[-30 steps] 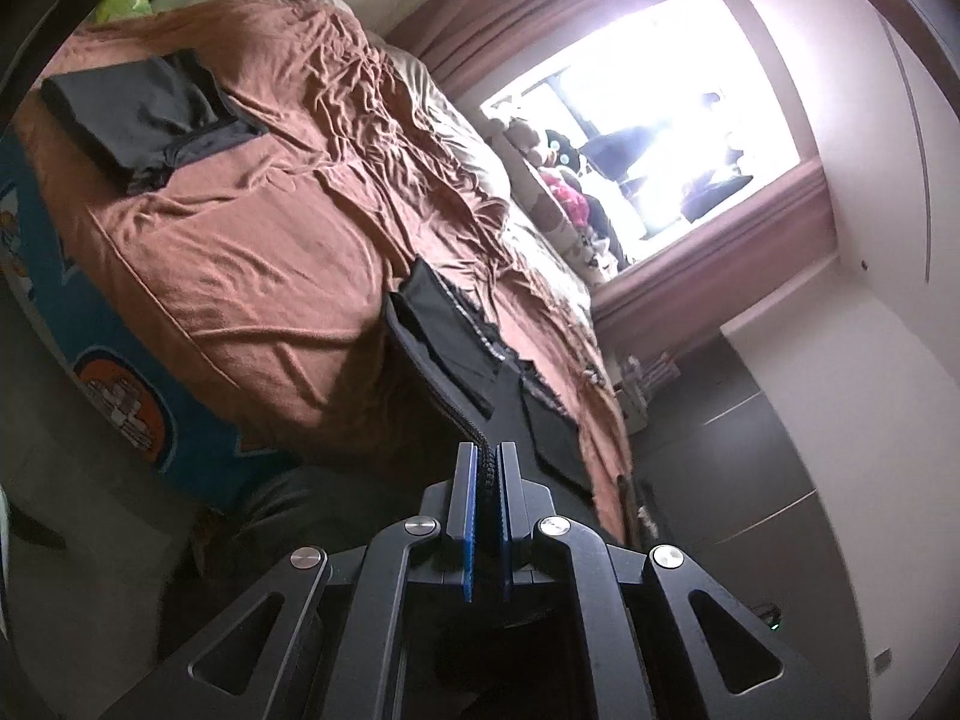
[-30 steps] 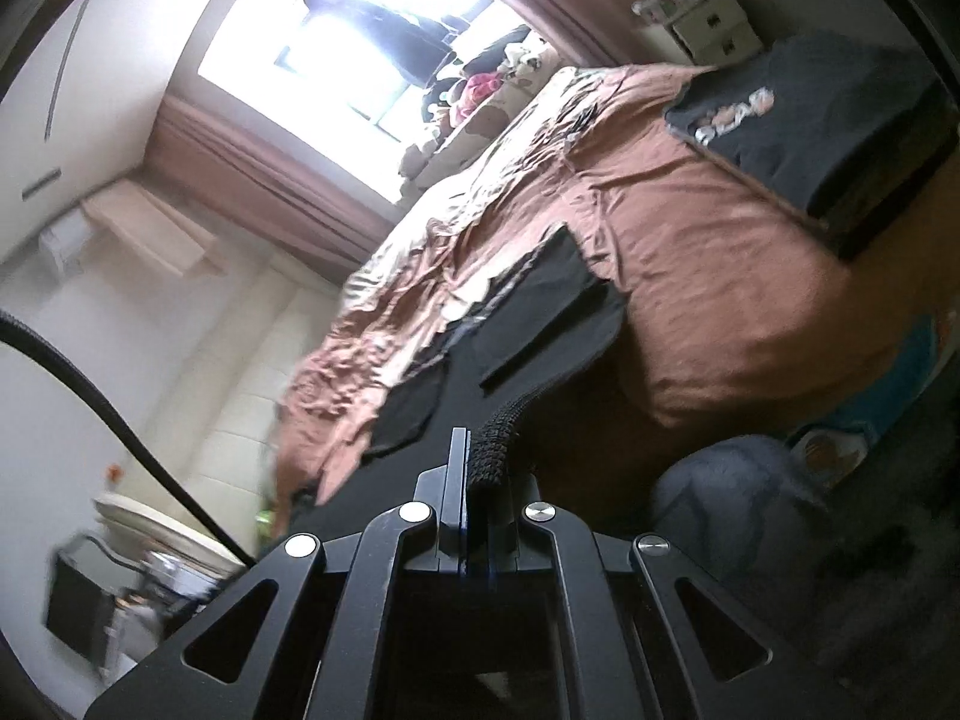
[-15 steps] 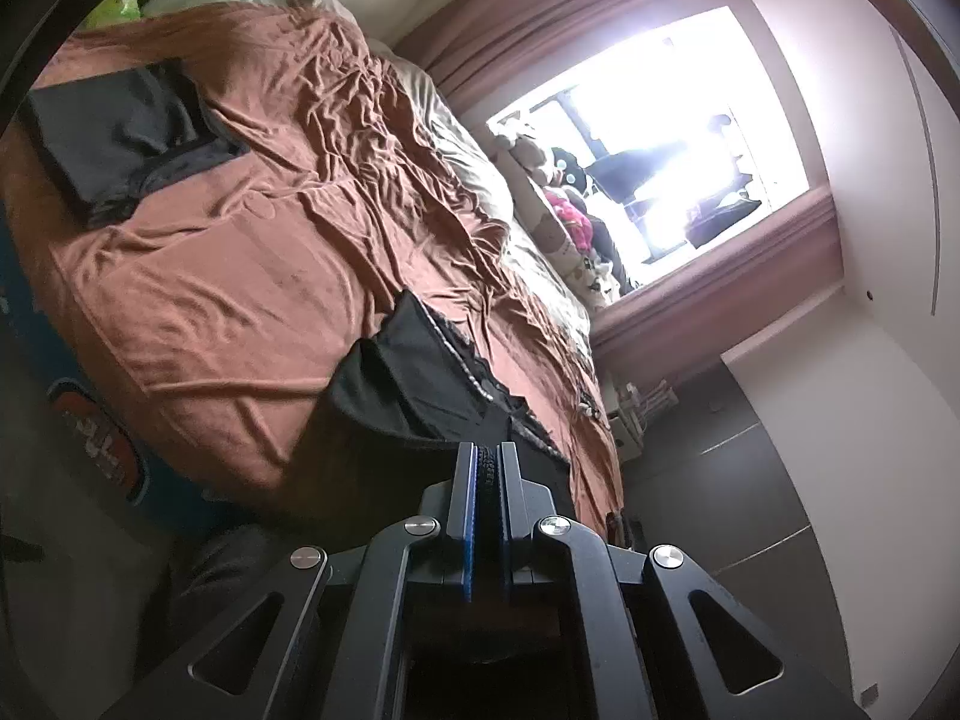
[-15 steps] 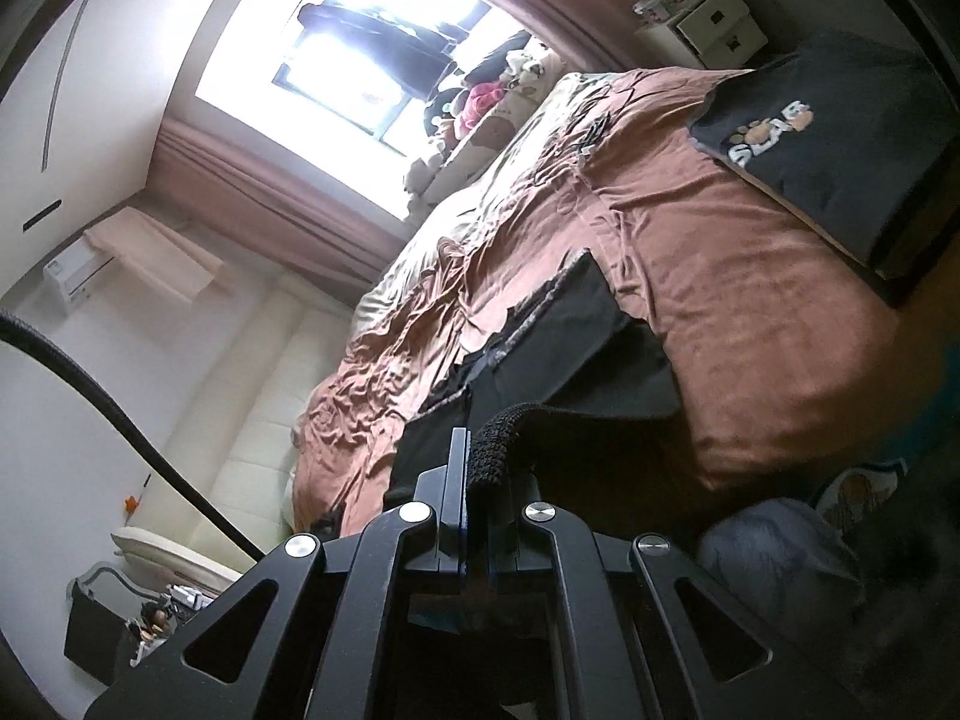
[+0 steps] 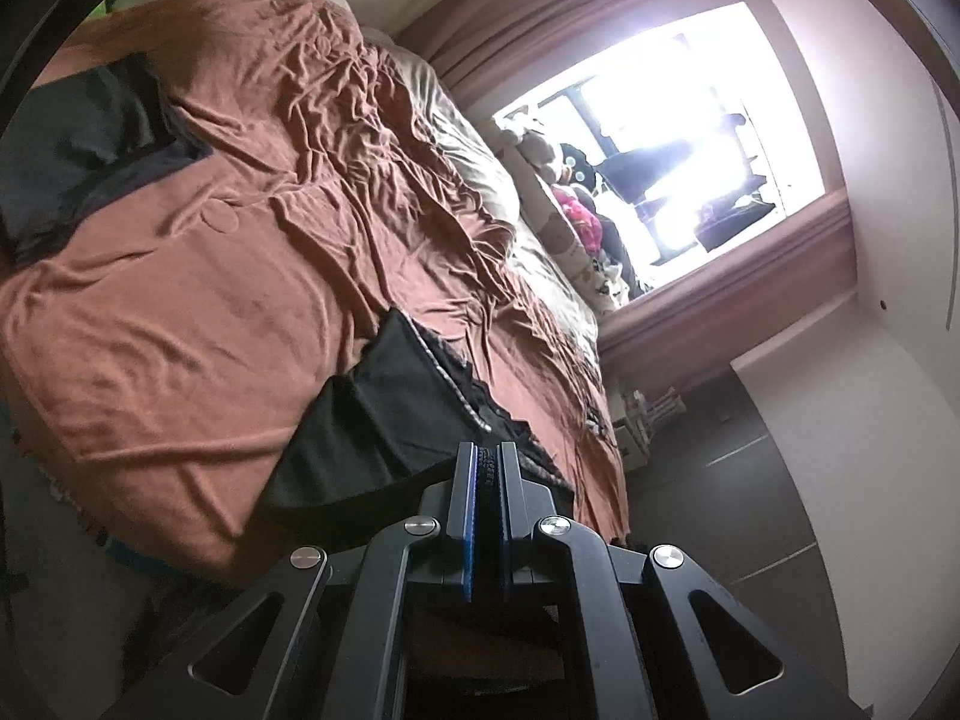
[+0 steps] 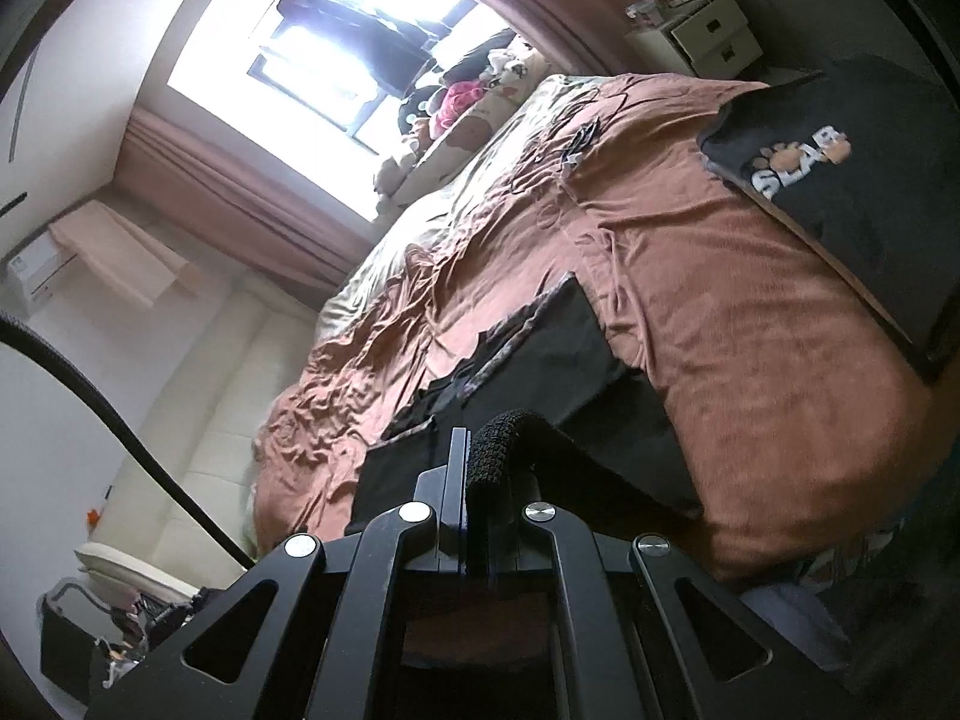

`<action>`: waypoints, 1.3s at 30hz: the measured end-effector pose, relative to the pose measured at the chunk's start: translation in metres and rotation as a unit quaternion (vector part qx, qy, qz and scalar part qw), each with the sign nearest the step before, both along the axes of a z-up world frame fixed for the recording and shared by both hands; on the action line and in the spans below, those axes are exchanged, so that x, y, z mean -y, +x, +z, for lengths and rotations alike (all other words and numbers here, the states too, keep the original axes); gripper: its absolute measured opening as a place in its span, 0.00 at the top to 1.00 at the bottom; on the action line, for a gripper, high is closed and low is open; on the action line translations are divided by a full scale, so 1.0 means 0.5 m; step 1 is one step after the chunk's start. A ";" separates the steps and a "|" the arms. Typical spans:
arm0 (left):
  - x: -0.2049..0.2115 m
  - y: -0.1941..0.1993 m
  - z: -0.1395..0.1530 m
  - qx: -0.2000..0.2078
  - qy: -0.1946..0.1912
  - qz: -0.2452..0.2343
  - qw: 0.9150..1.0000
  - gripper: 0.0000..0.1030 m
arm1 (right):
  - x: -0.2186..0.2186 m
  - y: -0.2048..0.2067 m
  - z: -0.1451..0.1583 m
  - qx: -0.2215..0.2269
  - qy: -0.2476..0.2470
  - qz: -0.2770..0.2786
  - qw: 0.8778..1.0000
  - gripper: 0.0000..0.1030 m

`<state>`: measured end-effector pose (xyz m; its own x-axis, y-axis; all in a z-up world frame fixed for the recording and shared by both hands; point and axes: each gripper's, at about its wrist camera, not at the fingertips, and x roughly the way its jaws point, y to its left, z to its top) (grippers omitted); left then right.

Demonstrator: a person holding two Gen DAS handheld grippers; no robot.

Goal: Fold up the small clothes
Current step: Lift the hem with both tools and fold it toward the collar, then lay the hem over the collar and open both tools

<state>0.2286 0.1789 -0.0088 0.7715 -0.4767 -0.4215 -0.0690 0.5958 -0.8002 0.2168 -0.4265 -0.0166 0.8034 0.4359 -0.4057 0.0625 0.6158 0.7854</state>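
A small black garment (image 5: 384, 420) with a patterned band lies at the near edge of the bed on the brown sheet (image 5: 198, 300). My left gripper (image 5: 487, 456) is shut on one end of its thick black hem. My right gripper (image 6: 480, 438) is shut on the other end, where the rolled hem (image 6: 501, 441) bulges between the fingers. The same garment (image 6: 558, 360) stretches from both grippers onto the sheet (image 6: 750, 330), its near part lifted and folding over the rest.
A folded dark garment (image 5: 78, 144) lies at the bed's far left. A folded black shirt with a white print (image 6: 840, 180) lies at the bed's right. Plush toys (image 5: 570, 192) sit by the bright window. A white drawer unit (image 6: 702, 30) stands beyond the bed.
Both grippers have moved up and forward over the bed, carrying the hem. The garment, hanging off the bed edge before, now lies bunched on the sheet.
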 end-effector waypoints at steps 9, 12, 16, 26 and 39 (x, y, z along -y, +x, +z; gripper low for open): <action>0.028 0.141 -0.004 -0.017 0.019 0.005 1.000 0.94 | -0.001 0.117 -0.009 -0.020 -0.013 -0.011 1.000 1.00; 0.031 0.185 -0.013 -0.021 0.020 0.017 0.999 0.95 | 0.001 0.160 -0.017 -0.030 -0.006 -0.016 0.999 1.00; 0.043 0.249 -0.035 -0.036 0.029 0.020 0.999 0.94 | -0.007 0.219 -0.029 -0.039 -0.003 -0.022 0.999 1.00; 0.067 0.414 -0.089 -0.068 0.041 0.038 0.996 0.94 | -0.020 0.363 -0.077 -0.066 0.015 -0.051 0.996 1.00; 0.092 0.603 -0.185 -0.112 0.052 0.079 0.989 0.94 | -0.029 0.560 -0.163 -0.137 0.074 -0.079 0.985 1.00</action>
<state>0.5303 0.1331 -0.1015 0.7145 -0.3032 -0.6305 -0.3357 0.6421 -0.6892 0.4966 -0.4119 -0.0983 0.7347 0.3859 -0.5580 0.3701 0.4613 0.8064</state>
